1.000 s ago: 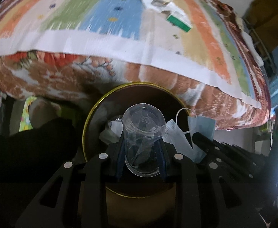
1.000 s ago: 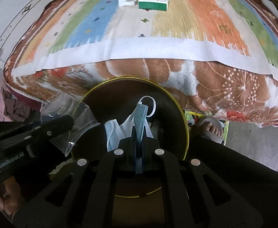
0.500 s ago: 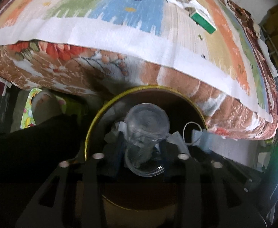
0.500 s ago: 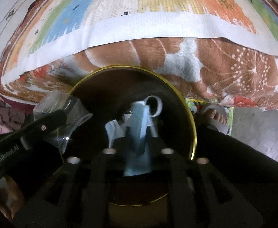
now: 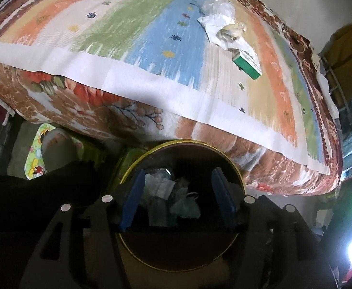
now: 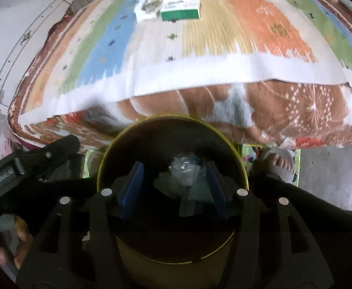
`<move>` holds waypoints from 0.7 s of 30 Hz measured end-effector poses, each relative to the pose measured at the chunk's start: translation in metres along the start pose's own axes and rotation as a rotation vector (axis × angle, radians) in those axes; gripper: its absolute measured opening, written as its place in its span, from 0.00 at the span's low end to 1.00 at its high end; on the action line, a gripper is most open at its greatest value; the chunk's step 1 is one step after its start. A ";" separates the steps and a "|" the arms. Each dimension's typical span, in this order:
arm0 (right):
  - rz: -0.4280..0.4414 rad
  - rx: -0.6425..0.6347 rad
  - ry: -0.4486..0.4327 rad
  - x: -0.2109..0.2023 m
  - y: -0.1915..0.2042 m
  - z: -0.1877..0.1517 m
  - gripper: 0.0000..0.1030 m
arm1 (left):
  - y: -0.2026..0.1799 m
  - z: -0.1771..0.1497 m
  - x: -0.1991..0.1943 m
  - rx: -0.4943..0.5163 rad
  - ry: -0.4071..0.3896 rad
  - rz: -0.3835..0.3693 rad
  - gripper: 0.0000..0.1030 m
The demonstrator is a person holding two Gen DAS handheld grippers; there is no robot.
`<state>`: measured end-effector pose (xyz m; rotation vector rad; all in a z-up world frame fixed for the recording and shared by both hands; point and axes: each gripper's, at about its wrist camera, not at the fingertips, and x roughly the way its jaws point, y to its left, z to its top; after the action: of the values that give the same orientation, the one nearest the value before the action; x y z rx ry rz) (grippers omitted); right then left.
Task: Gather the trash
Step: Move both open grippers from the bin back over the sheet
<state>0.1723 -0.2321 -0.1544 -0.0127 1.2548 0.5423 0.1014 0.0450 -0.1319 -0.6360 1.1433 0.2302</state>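
Observation:
A round dark bin with a gold rim (image 5: 195, 141) (image 6: 166, 116) stands on the floor against the bed. My left gripper (image 5: 177, 180) hangs over it, its jaws opening with nothing between them. Down inside lie a clear plastic cup (image 5: 160, 172) (image 6: 184, 168), a crumpled blue face mask (image 5: 184, 207) and white scraps. My right gripper (image 6: 174, 171) is also above the bin, its jaws opening and empty. On the striped blanket lie a green and white box (image 5: 246, 63) (image 6: 179, 8) and crumpled clear wrappers on white paper (image 5: 221, 30) (image 6: 149, 6).
The bed with its striped blanket (image 5: 127, 48) (image 6: 224, 48) fills the upper half of both views. A person's sandalled feet (image 5: 55, 149) (image 6: 278, 161) stand on a patterned mat either side of the bin. The left gripper's body (image 6: 43, 156) and a hand (image 6: 9, 245) show at the right wrist view's left edge.
The left gripper opened and the clear cup dropped into the bin. The right gripper opened and the blue mask fell in too. Both views now show more of the bed top.

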 end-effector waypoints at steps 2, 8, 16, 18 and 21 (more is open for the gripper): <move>0.002 -0.019 -0.017 -0.007 0.004 0.003 0.50 | -0.001 0.003 -0.007 0.004 -0.025 0.012 0.56; 0.018 -0.090 -0.095 -0.032 0.018 0.012 0.59 | -0.009 0.015 -0.037 0.062 -0.128 0.015 0.65; 0.040 -0.123 -0.143 -0.057 0.019 0.040 0.69 | -0.020 0.037 -0.075 0.146 -0.240 -0.008 0.76; 0.043 -0.126 -0.152 -0.062 0.018 0.046 0.72 | -0.023 0.041 -0.077 0.171 -0.251 0.015 0.77; 0.041 -0.119 -0.161 -0.065 0.016 0.055 0.74 | -0.026 0.047 -0.075 0.172 -0.241 0.008 0.80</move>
<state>0.2019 -0.2268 -0.0735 -0.0423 1.0667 0.6404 0.1187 0.0622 -0.0427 -0.4382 0.9226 0.2067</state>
